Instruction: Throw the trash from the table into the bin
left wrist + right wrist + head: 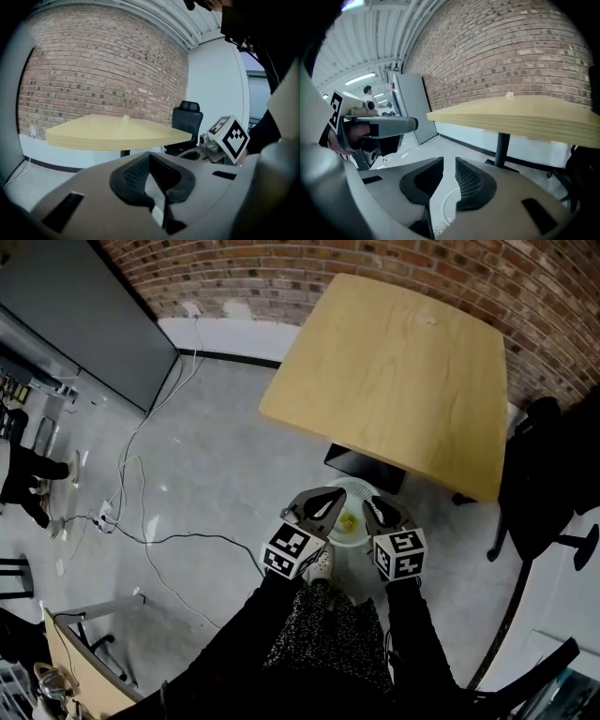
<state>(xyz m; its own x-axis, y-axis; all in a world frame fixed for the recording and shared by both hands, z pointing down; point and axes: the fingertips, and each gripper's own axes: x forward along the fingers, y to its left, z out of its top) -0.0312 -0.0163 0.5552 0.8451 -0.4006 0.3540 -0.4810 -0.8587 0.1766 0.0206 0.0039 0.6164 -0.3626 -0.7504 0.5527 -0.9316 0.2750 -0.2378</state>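
Small white scrap [429,320] on wooden table [394,399]

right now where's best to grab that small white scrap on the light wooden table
Pinch the small white scrap across its raised middle, coming down from above: it looks like a tiny lump alone on the flat light wooden table, so level jaws would probably scrape the top.

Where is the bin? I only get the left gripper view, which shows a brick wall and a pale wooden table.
Observer: The head view shows a round white bin on the grey floor, just by the table's near edge.
Operator: Is anything in it?
Observer: One small yellow-green scrap lies at its bottom.
Operator: Is there anything else down there?
Observer: Thin cables trail across the floor, left of the bin.
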